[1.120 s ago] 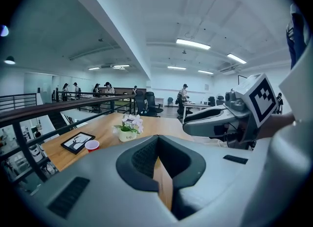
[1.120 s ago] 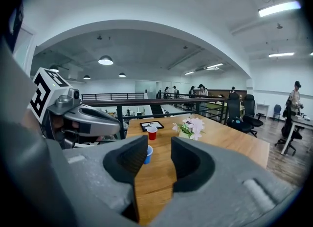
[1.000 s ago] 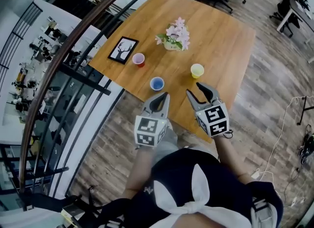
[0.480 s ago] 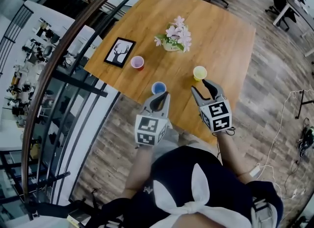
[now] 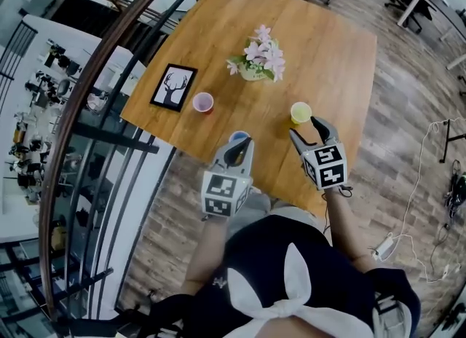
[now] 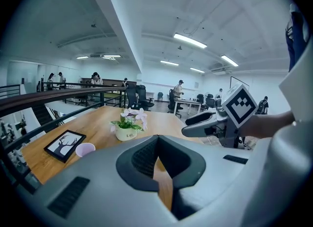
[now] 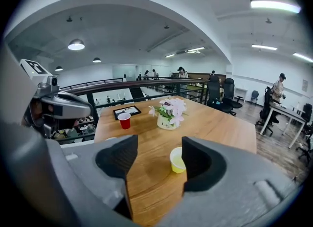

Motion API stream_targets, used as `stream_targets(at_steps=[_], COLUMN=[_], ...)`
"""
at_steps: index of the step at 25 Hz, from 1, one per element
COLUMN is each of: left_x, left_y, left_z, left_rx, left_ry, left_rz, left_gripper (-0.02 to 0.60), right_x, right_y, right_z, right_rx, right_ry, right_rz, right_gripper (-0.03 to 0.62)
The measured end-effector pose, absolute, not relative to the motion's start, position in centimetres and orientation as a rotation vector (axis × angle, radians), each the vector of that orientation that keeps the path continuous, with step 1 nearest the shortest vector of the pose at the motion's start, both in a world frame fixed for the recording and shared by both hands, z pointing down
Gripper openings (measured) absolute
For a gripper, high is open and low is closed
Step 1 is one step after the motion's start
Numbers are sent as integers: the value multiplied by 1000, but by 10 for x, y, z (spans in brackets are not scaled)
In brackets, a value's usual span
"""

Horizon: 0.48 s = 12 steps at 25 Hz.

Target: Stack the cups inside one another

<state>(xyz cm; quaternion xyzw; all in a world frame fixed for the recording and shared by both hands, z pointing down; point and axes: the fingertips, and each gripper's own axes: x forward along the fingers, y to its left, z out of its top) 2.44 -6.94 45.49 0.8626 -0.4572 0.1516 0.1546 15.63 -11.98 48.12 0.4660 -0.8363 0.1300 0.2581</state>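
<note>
Your right gripper [image 5: 306, 130] has its jaws wide apart. They have just been opening, and nothing is between them. The yellow cup [image 5: 301, 113] stands on the surface [image 5: 328, 45] just ahead of their tips. Your left gripper [image 5: 238, 148] has its jaws closed and empty, and in the head view it partly hides the blue cup [image 5: 234, 136] by the near edge. The red cup [image 5: 203, 102] stands apart, beside the picture frame [image 5: 173, 87].

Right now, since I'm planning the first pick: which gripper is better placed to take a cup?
Right. The right gripper has just been opening its jaws; the yellow cup stands ahead, in line with their gap, untouched. The left gripper is shut, the blue cup half hidden at its tips.
</note>
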Motion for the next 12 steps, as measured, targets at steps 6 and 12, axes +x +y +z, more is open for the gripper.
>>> stream_targets(at_steps=[6, 12], left_x=[13, 4], left_y=[-85, -93], left_z=[466, 478], left_rx=[2473, 2452], left_ry=[-1279, -1265], left_rz=[445, 450], left_gripper=[15, 15], right_x=[161, 166], right_y=[-137, -153], right_z=[504, 521], right_rx=[1302, 1319], right_ry=[-2198, -2147], right_rz=[397, 419], right_gripper=[293, 298])
